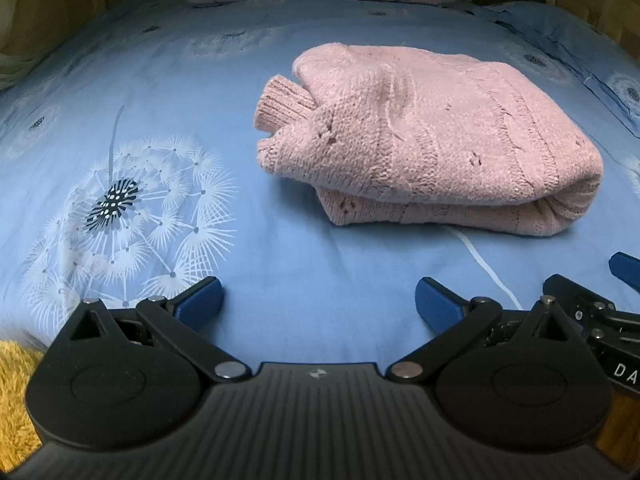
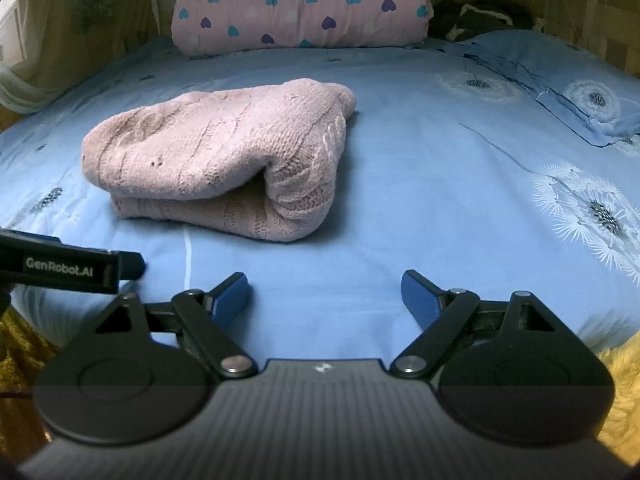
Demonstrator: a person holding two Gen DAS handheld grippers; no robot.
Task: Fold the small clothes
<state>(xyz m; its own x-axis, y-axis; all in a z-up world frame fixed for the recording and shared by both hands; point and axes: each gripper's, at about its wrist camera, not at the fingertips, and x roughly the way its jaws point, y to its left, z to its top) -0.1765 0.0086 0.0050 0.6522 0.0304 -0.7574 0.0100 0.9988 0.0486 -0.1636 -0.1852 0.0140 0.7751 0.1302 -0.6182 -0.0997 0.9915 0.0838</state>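
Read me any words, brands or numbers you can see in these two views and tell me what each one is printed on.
"GenRobot.AI": white lettering on the side of the left gripper, seen in the right wrist view.
"DA": white letters, cut off by the picture's edge, on the right gripper, seen in the left wrist view.
A small round emblem on each gripper's body by the camera: too small to read.
The pink sweater and blue bedsheet carry no text.

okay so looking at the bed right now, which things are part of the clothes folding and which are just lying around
Part of the job:
pink knitted sweater, folded on the blue bedsheet
left gripper, open
right gripper, open

Just lying about:
heart-print quilt roll
blue pillow
dark bundle beside the quilt
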